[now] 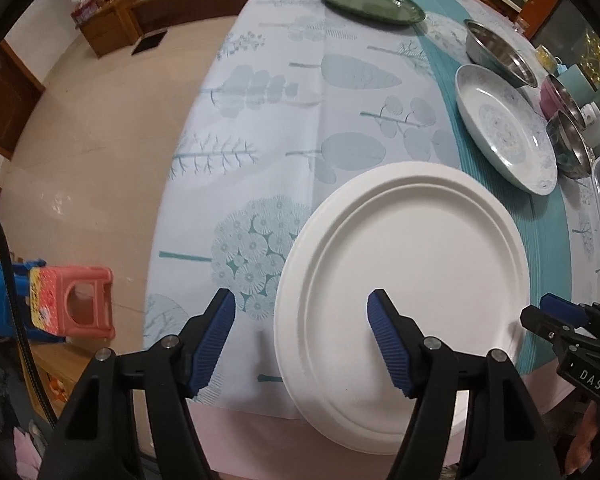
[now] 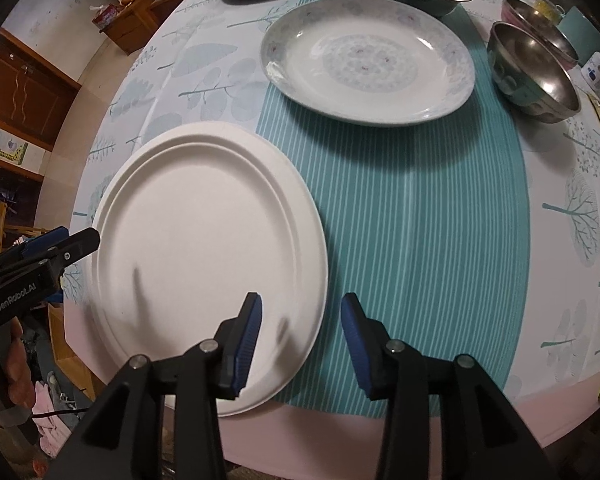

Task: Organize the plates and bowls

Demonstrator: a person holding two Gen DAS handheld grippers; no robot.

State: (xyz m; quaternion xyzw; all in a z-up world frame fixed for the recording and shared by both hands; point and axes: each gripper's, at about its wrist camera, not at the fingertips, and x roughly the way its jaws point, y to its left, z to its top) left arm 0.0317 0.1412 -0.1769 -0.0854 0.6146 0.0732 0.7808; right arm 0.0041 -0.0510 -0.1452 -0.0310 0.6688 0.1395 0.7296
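At the near tabletop edge, the white plate (image 1: 404, 292) is straddled, ungrasped, by released left tongs (image 1: 302, 312) and right tongs (image 2: 302, 316).

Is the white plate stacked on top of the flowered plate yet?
No. In the right wrist view the white plate lies alone on the tablecloth, apart from the flowered plate beyond it.

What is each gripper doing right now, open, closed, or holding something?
Left gripper: open, straddling the white plate's left rim, holding nothing.
Right gripper: open, straddling its right rim, holding nothing.
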